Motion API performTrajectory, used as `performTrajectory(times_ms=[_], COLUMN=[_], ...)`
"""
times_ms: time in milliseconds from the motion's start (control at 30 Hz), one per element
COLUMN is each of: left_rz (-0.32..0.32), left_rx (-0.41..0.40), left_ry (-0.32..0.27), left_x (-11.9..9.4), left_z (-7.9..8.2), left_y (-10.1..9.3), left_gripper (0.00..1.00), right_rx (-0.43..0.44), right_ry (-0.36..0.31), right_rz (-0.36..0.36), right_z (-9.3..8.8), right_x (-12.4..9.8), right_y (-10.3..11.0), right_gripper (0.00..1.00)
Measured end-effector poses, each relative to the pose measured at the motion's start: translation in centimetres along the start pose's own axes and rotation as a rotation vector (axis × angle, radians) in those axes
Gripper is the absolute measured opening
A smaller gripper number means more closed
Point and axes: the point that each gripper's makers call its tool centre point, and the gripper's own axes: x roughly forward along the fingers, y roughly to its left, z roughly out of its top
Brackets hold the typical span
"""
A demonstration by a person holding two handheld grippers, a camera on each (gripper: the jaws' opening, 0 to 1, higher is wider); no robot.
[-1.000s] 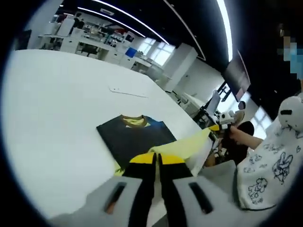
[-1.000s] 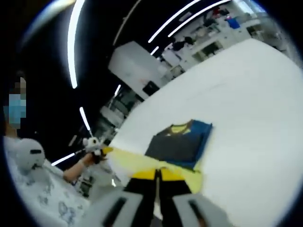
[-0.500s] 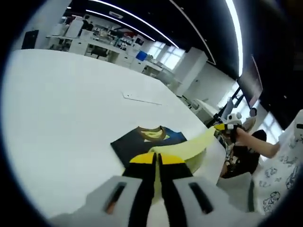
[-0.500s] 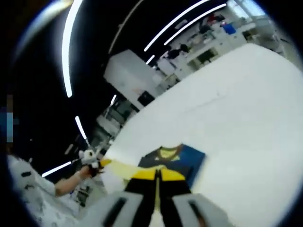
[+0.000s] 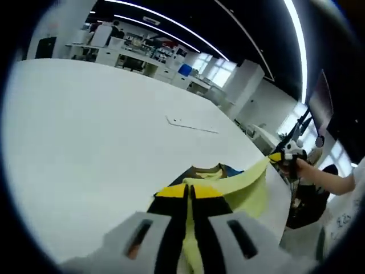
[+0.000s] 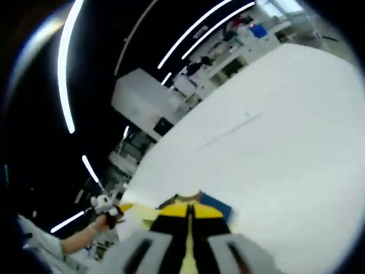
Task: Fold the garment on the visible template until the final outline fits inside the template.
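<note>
The garment lies on the white table, close in front of the left gripper. In the left gripper view a pale yellow part of it is lifted off the table and stretched from between this gripper's yellow-tipped jaws up and to the right, to the right gripper, which a hand holds near the table's edge. The left jaws stand pressed together with the yellow cloth between them — clamped on the garment. Just past the lifted edge a dark, folded part of the garment with a yellow collar and a sliver of blue lies flat on the table; most of it is hidden behind the jaws and the raised cloth.

In the right gripper view the right gripper also has its jaws together on yellow cloth, and the garment sits directly beyond the tips, with only a bit of dark fabric, the collar and a blue corner to be seen. A yellow strip runs left from there to the left gripper, held in a hand.

No outline of a template can be made out on the table in either view. A thin, flat, pale strip lies on the table well apart from the garment — too small to identify. The background is a dim room with ceiling light strips and distant desks.
</note>
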Motion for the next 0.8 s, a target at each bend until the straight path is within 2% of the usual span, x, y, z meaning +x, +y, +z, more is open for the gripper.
performTrajectory(times_ms=[67,133,333,400,567,667,800], left_rz=[0.008,0.025,0.062,0.074,0.092,0.109,0.086], left_rx=[-0.023,-0.006,-0.048,-0.052,-0.051,-0.041,-0.016], left_ry=[-0.003,0.022,0.055,0.077,0.098,0.12,0.134], left_x=[0.6,1.1,2.4,2.5,2.6,2.8,2.9], left_z=[-0.1,-0.8,-2.5,-3.4,-4.4,-5.2,-5.7], left_y=[0.7,1.3,3.0,3.0,3.4,3.7,3.5], left_gripper=[0.0,0.0,0.0,0.0,0.0,0.0,0.0], right_rx=[0.016,0.027,0.036,0.041,0.075,0.05,0.06], right_ry=[-0.001,0.007,0.039,0.042,0.061,0.094,0.093], right_rz=[-0.01,-0.021,-0.073,-0.085,-0.094,-0.118,-0.123], right_z=[0.0,-0.3,-1.4,-1.6,-2.8,-3.9,-4.7], right_x=[0.7,1.4,2.8,3.0,2.9,2.8,2.5], right_y=[-0.7,-1.4,-3.5,-4.0,-4.6,-5.0,-4.9], right_gripper=[0.0,0.0,0.0,0.0,0.0,0.0,0.0])
